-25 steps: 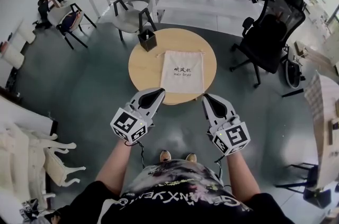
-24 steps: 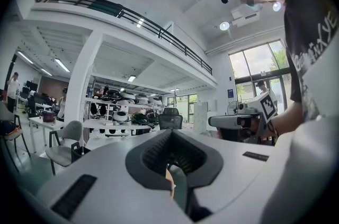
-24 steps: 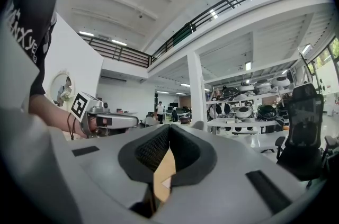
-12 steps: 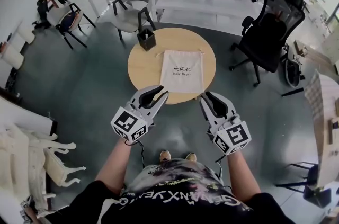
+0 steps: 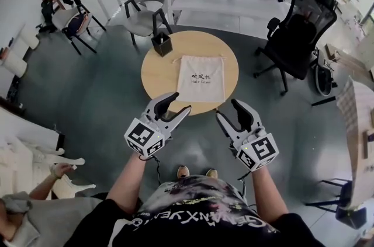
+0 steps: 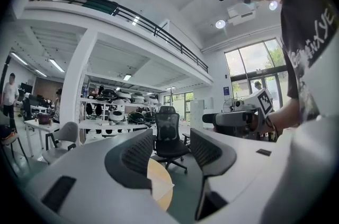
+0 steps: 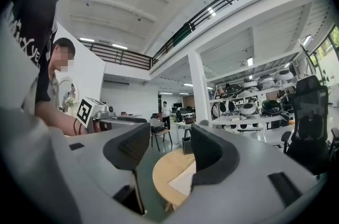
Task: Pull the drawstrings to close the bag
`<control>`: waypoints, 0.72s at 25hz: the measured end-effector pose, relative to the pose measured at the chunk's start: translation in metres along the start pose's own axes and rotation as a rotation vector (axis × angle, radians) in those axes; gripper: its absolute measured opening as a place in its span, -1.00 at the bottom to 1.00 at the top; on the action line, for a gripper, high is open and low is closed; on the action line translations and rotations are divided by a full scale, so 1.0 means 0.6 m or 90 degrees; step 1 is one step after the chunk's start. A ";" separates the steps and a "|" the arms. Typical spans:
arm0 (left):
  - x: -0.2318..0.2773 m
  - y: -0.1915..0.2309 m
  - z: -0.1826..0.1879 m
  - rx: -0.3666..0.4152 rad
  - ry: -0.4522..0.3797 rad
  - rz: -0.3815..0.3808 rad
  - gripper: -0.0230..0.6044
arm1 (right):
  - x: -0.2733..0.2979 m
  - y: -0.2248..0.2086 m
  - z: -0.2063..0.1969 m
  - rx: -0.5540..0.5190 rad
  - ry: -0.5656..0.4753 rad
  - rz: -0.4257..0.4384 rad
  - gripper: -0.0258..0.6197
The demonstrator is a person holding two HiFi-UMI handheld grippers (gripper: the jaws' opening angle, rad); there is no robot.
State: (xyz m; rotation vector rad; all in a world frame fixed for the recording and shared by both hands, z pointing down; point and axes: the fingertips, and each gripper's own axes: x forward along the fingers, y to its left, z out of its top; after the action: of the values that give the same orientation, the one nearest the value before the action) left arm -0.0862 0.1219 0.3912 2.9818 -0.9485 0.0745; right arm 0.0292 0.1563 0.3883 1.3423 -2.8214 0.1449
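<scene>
The cloth bag (image 5: 200,78) lies flat, printed side up, in the middle of the round wooden tabletop (image 5: 156,73), at the centre of the head view. A black box (image 5: 162,43) stands at the tabletop's upper left edge. The left tongs (image 5: 177,103) and right tongs (image 5: 229,110) hover off its lower edge, clear of the bag. Both have just been opening and stand released, with nothing between their 2 jaws.

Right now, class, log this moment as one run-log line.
left gripper: jaws just opening, empty | right gripper: jaws just opening, empty | bag: flat on table, untouched
</scene>
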 end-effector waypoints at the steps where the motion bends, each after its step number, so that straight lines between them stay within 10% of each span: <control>1: 0.001 0.000 0.000 0.001 0.000 0.001 -0.15 | 0.001 0.000 -0.001 0.001 0.000 0.001 -0.14; 18: 0.013 -0.012 -0.014 0.032 0.025 -0.005 0.52 | 0.005 0.000 -0.005 0.007 -0.008 0.018 0.47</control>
State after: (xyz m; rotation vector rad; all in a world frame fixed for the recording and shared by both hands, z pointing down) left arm -0.0759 0.1233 0.4000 3.0173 -0.9439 0.1589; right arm 0.0273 0.1541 0.3912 1.3094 -2.8548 0.1531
